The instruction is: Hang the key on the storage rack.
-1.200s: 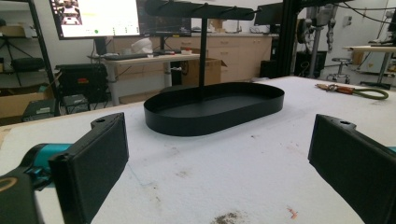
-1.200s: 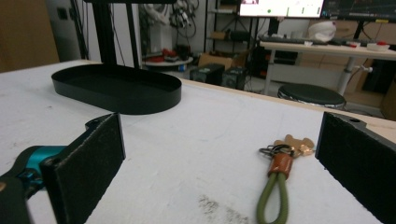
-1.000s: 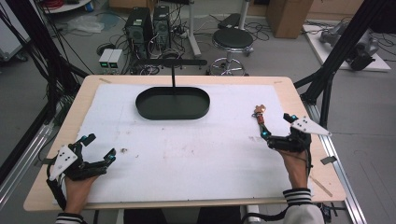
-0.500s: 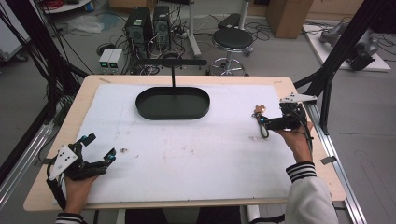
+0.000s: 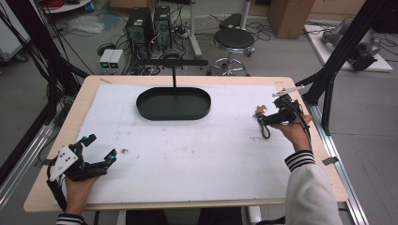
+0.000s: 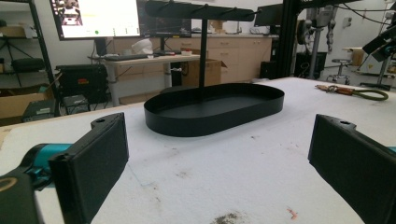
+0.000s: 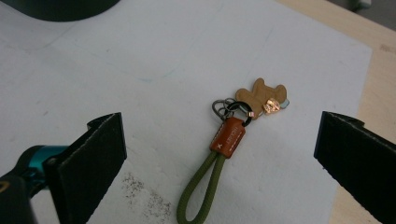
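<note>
Keychain (image 7: pixel 227 140) (green cord loop) lies flat between right gripper's (image 7: pixel 219 154) wide-spread jaws; left gripper (image 5: pixel 96 152) rests released, empty.

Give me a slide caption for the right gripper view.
Open right gripper poised above an olive-cord keychain on the white mat.

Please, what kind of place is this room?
Probably a robotics or research lab, not a home. Computer towers and loose cables sit on the floor behind the table, and a lit monitor stands on a desk.
</note>
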### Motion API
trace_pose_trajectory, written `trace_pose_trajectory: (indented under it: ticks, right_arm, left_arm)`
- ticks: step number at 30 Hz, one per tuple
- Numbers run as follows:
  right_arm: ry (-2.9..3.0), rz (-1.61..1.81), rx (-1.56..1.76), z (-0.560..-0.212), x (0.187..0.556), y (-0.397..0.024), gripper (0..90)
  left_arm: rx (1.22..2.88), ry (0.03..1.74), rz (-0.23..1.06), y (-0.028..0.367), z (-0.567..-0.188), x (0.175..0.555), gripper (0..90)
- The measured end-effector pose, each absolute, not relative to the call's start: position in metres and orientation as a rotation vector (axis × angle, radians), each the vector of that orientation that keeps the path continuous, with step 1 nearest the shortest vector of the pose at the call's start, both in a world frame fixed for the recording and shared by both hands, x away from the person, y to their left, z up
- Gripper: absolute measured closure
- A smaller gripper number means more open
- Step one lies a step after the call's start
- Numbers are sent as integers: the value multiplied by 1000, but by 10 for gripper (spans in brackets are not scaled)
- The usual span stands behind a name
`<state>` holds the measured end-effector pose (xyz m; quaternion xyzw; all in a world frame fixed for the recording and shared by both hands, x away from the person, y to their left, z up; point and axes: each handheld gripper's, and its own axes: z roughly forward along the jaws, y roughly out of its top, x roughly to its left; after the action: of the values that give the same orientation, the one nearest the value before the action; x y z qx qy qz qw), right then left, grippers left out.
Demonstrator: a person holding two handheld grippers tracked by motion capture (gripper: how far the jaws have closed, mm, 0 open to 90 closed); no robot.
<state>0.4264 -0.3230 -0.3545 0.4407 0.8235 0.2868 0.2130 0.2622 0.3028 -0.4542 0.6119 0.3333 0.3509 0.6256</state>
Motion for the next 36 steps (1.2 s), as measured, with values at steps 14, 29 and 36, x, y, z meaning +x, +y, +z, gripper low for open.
trace_pose_trajectory:
  ticks: [14, 29, 36]
  right_arm:
    - [2431, 630, 1309, -375, 443, -316, 15]
    - [2475, 389, 1442, -397, 454, -311, 69]
    - [2486, 333, 1460, -400, 455, -310, 158]
  left_arm:
    - [1403, 764, 806, 303, -454, 262, 54]
    - [1404, 763, 805, 303, -454, 262, 54]
    - [1402, 763, 806, 303, -454, 262, 54]
